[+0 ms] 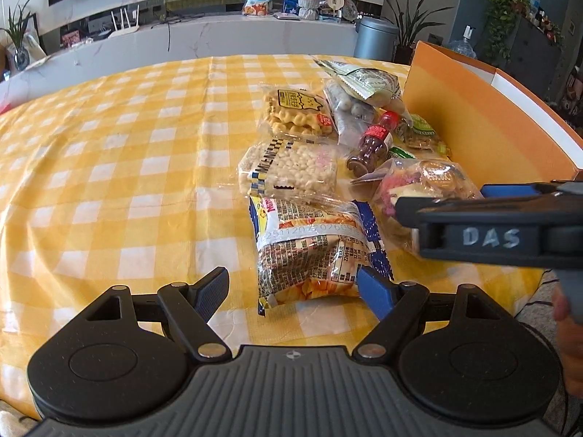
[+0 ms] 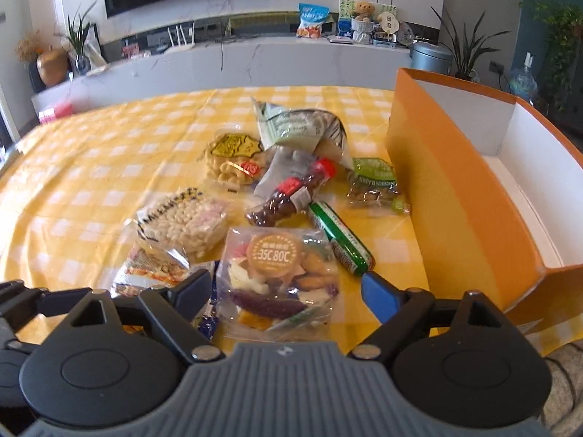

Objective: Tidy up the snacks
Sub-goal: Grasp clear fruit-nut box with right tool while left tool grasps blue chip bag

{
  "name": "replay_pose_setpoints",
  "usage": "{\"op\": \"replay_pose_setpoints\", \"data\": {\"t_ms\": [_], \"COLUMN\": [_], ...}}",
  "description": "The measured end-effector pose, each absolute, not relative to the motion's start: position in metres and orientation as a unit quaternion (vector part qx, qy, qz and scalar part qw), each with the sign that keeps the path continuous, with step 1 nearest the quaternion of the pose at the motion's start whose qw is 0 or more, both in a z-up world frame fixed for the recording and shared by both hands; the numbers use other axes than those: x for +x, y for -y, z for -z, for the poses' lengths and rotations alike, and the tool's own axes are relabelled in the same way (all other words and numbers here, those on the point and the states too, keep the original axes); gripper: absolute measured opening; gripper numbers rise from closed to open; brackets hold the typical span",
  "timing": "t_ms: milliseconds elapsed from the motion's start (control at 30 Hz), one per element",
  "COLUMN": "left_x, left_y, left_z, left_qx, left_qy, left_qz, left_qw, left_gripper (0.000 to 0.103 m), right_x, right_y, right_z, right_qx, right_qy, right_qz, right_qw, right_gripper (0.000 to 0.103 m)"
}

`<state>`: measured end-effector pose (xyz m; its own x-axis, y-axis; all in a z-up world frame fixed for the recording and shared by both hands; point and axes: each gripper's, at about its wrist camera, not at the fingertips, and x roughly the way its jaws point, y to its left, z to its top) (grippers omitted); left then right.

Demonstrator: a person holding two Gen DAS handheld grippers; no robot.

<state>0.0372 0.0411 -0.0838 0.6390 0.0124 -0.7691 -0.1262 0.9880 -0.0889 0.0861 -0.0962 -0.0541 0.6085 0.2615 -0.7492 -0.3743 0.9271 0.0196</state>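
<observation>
Left gripper (image 1: 293, 289) | we saw fingers apart astride printed snack bag (image 1: 309, 255) | right gripper (image 2: 288, 291) | fingers apart over mixed-snack pouch (image 2: 280, 276), no grip.

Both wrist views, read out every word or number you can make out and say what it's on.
"DAS": on the right gripper, seen from its side.
"35C 80C": round orange label on the mixed dried-fruit bag.
Print on the chip bag, puffed-rice bar and green tube: too small or blurred.

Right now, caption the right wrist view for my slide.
Open right gripper over a mixed snack bag, orange box beside.
</observation>
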Motion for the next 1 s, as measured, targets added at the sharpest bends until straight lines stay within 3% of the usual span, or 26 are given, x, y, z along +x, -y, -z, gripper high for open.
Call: {"op": "replay_pose_setpoints", "data": {"t_ms": [133, 200, 300, 500, 1000], "left_x": [0.037, 0.037, 0.037, 0.036, 0.061], "left_y": [-0.041, -0.041, -0.041, -0.039, -0.012], "left_z": [0.084, 0.083, 0.083, 0.076, 0.067], "left_qx": [-0.068, -0.066, -0.063, -0.046, -0.002], "left_qy": [-0.421, -0.419, -0.419, -0.408, -0.400], "left_qz": [-0.040, -0.041, -0.043, -0.049, -0.080], "left_qw": [0.903, 0.905, 0.905, 0.910, 0.913], "left_gripper": [0.094, 0.094, 0.094, 0.094, 0.094], "right_x": [0.089, 0.089, 0.091, 0.088, 0.078], "right_y": [0.090, 0.088, 0.090, 0.096, 0.148], "right_z": [0.063, 0.070, 0.075, 0.073, 0.065], "right_qx": [-0.085, -0.104, -0.099, -0.081, -0.008], "right_qy": [-0.411, -0.412, -0.428, -0.423, -0.446], "right_qz": [-0.174, -0.160, -0.167, -0.168, -0.136], "right_qw": [0.891, 0.891, 0.883, 0.887, 0.885], "right_gripper": [0.087, 0.082, 0.066, 0.060, 0.059]}}
